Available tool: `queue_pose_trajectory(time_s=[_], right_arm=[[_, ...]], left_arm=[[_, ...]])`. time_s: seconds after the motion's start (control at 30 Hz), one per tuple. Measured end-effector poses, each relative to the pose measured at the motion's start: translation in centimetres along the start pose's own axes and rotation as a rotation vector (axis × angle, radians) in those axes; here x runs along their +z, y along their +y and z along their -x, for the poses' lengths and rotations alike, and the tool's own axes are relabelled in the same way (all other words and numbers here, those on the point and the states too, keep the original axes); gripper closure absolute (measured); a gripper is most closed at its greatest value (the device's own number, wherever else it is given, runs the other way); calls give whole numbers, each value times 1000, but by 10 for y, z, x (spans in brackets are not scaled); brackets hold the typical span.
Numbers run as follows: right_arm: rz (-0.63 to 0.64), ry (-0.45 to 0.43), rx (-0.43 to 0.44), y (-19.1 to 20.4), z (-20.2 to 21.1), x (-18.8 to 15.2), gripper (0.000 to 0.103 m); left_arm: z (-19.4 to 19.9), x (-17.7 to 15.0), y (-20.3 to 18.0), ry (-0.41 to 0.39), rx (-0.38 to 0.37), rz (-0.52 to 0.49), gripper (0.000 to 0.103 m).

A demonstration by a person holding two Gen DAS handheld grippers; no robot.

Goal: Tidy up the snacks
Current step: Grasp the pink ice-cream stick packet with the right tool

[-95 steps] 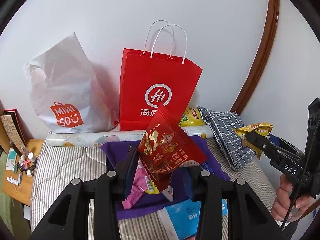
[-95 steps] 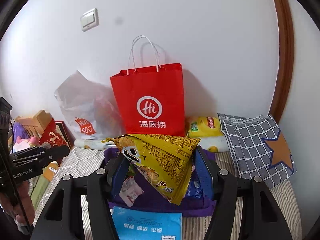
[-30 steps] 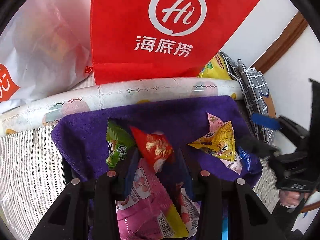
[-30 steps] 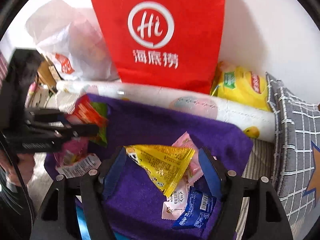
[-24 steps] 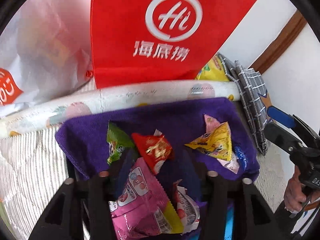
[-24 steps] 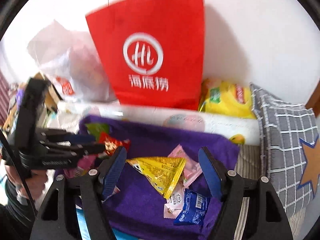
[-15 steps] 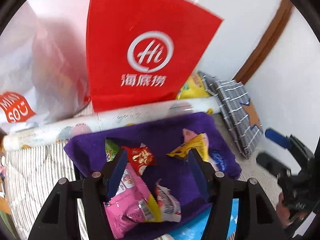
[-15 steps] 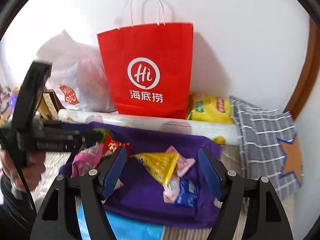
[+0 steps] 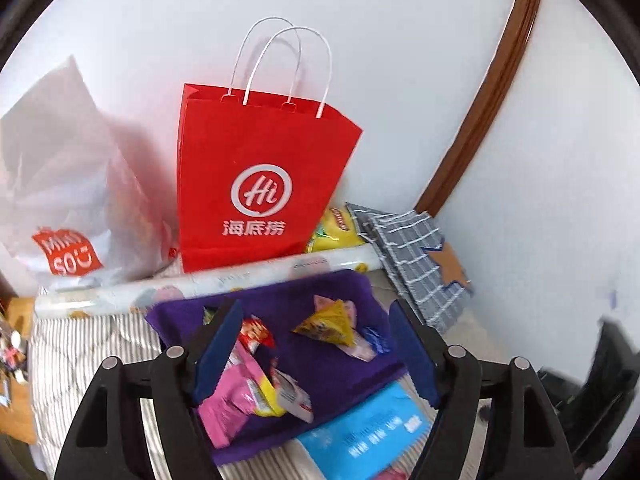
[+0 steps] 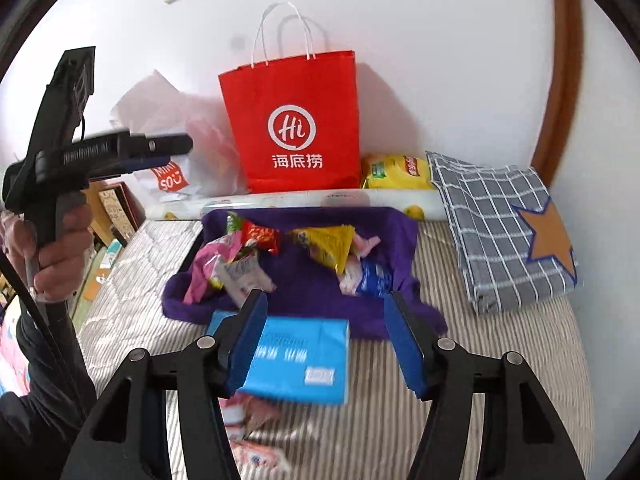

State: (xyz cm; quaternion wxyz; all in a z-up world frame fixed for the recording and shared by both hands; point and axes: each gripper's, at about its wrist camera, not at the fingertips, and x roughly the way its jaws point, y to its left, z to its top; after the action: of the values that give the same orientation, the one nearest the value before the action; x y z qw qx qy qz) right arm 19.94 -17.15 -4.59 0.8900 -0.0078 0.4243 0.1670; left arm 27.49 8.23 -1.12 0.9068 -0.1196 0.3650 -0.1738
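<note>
Since one second ago both hand-held grippers have pulled up and back from the purple cloth [image 10: 320,280]: then the left one sat low among the packets and the right one framed the yellow triangular packet [image 10: 326,246]; now both views take in the whole pile and the red paper bag [image 9: 260,184] behind it.

Left hand-held gripper [image 9: 316,348]: released, jaws opening, nothing held between the blue pads [image 9: 218,344]; the snacks seen between them lie on the cloth beyond. In the right wrist view it is raised at the left edge, held by a hand [image 10: 60,252].

Right hand-held gripper [image 10: 324,340]: jaws closing, empty, pads not pressing on anything. A blue tissue pack [image 10: 296,360] lies on the striped bed [image 10: 500,380] beyond and between the jaws.

Snacks: all on the purple cloth, in two loose groups.
- Left group: pink packet [image 10: 208,264], red packet [image 10: 262,236], green packet [image 10: 234,224], white packet [image 10: 244,276].
- Right group: yellow triangular packet, lying over pale pink wrappers [image 10: 364,246], with a blue packet [image 10: 374,278] just beside it.

More wrappers [image 10: 252,416] lie on the bed near the tissue pack, blurred.

Behind the cloth: a printed roll [image 10: 312,200], the red paper bag upright against the wall, a white plastic bag [image 9: 72,200] to its left, a yellow pouch [image 10: 396,172] to its right, and a checked grey cloth [image 10: 500,224] with an orange star.
</note>
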Motion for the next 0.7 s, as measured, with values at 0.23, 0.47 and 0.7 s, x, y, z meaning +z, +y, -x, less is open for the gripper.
queue_pose_trajectory(time_s=[0.23,0.47,0.7], right_arm=[[-4,75,53,22,-9,-69,41],[135,94,100,58,-17,-115,41],[183,130,162,69,-45,-136,42]], left_arm=[[28,-43,-8,20,41,-42,28],[50,-82,1,50,95,-12,28],[51,-119,-1,81,127,-8,28]])
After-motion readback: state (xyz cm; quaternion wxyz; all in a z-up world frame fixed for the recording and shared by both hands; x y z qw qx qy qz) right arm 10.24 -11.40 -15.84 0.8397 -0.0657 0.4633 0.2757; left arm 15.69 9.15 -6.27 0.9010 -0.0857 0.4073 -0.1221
